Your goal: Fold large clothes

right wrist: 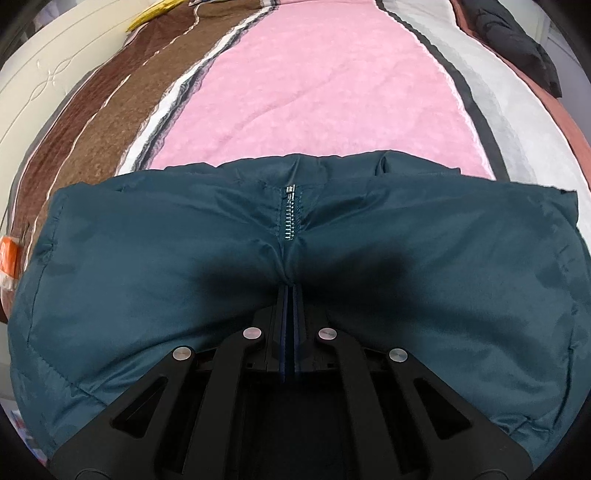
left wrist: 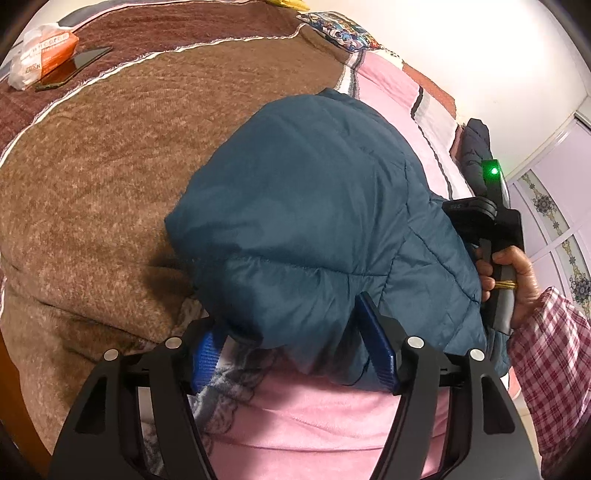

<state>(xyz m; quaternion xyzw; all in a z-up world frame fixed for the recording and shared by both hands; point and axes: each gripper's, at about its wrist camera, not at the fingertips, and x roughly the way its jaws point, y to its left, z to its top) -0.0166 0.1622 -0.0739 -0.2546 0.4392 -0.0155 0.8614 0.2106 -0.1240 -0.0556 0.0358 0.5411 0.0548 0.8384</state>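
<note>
A teal quilted puffer jacket [left wrist: 314,221] lies bunched on the striped blanket. My left gripper [left wrist: 291,343] is open, its blue-padded fingers [left wrist: 376,339] straddling the jacket's near edge, not closed on it. In the right wrist view the jacket [right wrist: 147,258] fills the lower half, its zipper [right wrist: 290,212] running up the middle. My right gripper [right wrist: 290,291] is shut, its fingers pinching the fabric at the zipper line. The right gripper's body and the hand holding it show at the right of the left wrist view [left wrist: 495,236].
The bed is covered by a blanket with brown [left wrist: 92,166], white and pink [right wrist: 314,92] stripes. An orange-and-white packet [left wrist: 40,51] and a dark phone [left wrist: 79,64] lie at the far left. A black garment [right wrist: 517,40] lies at the far right. A patterned pillow [left wrist: 343,33] is at the head.
</note>
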